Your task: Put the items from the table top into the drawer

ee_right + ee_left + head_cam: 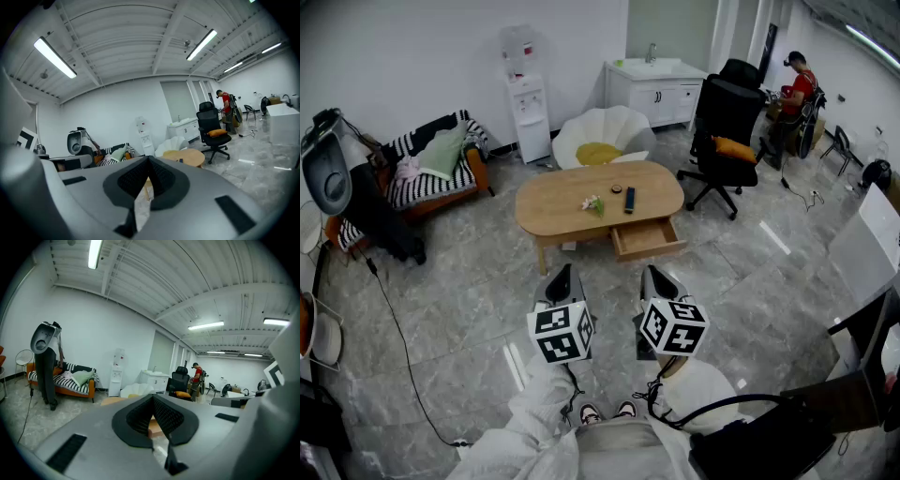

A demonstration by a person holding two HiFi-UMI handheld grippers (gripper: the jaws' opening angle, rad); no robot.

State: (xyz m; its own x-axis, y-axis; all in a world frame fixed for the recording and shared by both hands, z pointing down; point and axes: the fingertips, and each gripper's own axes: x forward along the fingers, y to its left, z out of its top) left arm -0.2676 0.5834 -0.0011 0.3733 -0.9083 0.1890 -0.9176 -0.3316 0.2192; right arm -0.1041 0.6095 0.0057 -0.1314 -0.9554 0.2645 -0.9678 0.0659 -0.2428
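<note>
My left tool (152,397) is pressed together with nothing between its pads, and my right tool (149,159) is the same. Both hang side by side in front of me over the grey marbled floor (469,309). They aim toward the oval light-wood counter (548,217), which stands well apart from them. Its shallow wooden drawer (647,238) is pulled open on the near side, toward my right.

The task's things lie together near the middle of the counter. There is a slim black bar like a remote control (629,200), a small dark round piece (617,189) just beside its far end, and a little white-and-pink flower sprig (592,203) to the left.

My worry is that neither tool is ready to take anything. Arriving without spreading the jaws would only shove things along the top, and the sprig looks light enough to be swept off the edge. The bar lies flat and low, so a pinch along its length would likely slip. The open drawer juts out where I would step in, and a bump could push it shut.

The bar's long axis runs nearly straight away from me, from near edge to far edge, with its near end pointing toward the drawer. Which end is its front I cannot tell.
</note>
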